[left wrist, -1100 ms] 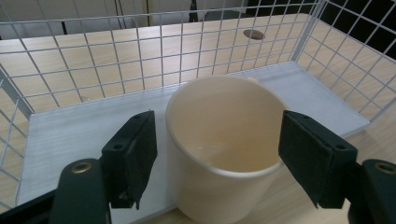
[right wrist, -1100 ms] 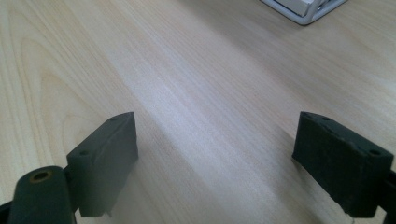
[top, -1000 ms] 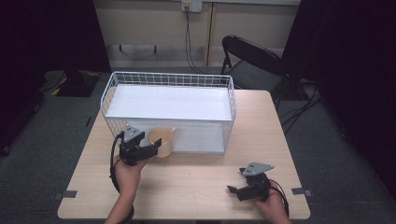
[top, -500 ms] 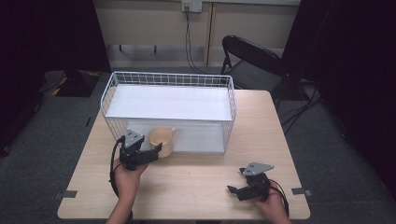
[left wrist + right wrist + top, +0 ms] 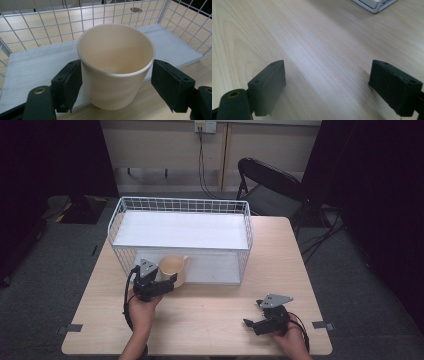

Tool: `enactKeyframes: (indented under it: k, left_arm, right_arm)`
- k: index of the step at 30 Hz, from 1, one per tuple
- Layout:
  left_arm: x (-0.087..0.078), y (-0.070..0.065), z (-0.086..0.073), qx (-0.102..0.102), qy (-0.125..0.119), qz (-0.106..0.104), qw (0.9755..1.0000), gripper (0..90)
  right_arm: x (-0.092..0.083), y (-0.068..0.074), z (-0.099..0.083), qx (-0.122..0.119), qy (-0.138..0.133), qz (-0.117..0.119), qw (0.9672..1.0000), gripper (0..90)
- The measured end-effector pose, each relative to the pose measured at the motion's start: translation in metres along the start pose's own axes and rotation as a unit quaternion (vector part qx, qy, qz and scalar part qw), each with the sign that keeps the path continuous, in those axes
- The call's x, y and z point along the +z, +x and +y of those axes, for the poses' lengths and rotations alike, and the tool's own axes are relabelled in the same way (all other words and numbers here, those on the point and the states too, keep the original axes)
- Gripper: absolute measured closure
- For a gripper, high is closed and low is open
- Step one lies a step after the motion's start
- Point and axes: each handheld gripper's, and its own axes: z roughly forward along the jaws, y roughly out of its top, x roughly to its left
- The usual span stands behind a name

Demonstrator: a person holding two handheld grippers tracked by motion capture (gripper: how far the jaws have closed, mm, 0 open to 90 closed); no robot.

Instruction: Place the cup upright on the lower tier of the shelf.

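Where the table's [image 5: 210, 315] near edge runs, both hands come in: right hand [image 5: 292, 342] near the near right corner, left hand [image 5: 141, 307] toward the near left. Right gripper [image 5: 257, 315] sits low over bare wood, jaws spread wide, nothing between them; right gripper view confirms the right gripper [image 5: 327, 82] has only wood grain in the gap, with a white basket corner [image 5: 377, 6] far off at the top edge. Left gripper [image 5: 167, 281] reaches toward the wire basket's [image 5: 182, 205] near left side, jaws spread on either side of the cream cup [image 5: 172, 267]. High view leaves contact unclear. Left gripper view of the left gripper [image 5: 116, 82] settles it: one pad [image 5: 68, 85] touches or nearly touches the cup [image 5: 115, 65] wall, the other pad [image 5: 172, 85] stands apart with a clear gap, so no pinch. Cup stands upright and empty, its base at the lip of the basket's white lower shelf [image 5: 30, 70], wire walls [image 5: 50, 27] behind it. Farther back, the basket's upper white shelf [image 5: 180, 230] spans the table's middle. Beyond the far edge are a black folding chair [image 5: 272, 187], a wall outlet [image 5: 205, 126] with hanging cables, and grey carpet.
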Motion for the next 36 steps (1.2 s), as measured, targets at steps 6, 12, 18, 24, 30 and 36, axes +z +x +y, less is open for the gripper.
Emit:
enactKeyframes:
  k: [6, 12, 18, 24, 30, 36]
  left_arm:
    - [0.006, 0.000, -0.001, -0.003, 0.002, 0.010, 0.9999, 29.9]
    - [0.008, -0.001, -0.002, -0.007, 0.002, 0.015, 0.9999, 35.6]
    - [0.010, 0.000, -0.001, -0.015, -0.005, 0.022, 0.9996, 40.0]
    - [0.012, 0.001, 0.000, -0.011, 0.000, 0.027, 0.9996, 45.6]
    - [0.015, 0.001, 0.000, -0.011, 0.005, 0.031, 0.9994, 46.3]
    - [0.021, 0.001, -0.001, -0.024, 0.005, 0.034, 0.9991, 48.3]
  right_arm:
    - [0.000, 0.000, 0.000, 0.000, 0.000, 0.000, 1.0000, 13.0]
    - [0.000, 0.000, 0.000, 0.000, 0.000, 0.000, 1.0000, 13.0]
    - [0.000, 0.000, 0.000, 0.000, 0.000, 0.000, 1.0000, 13.0]
    - [0.000, 0.000, 0.000, 0.000, 0.000, 0.000, 1.0000, 13.0]
    - [0.000, 0.000, 0.000, -0.001, 0.000, 0.002, 1.0000, 13.0]
    - [0.000, -0.001, 0.000, -0.002, 0.000, 0.002, 1.0000, 13.0]
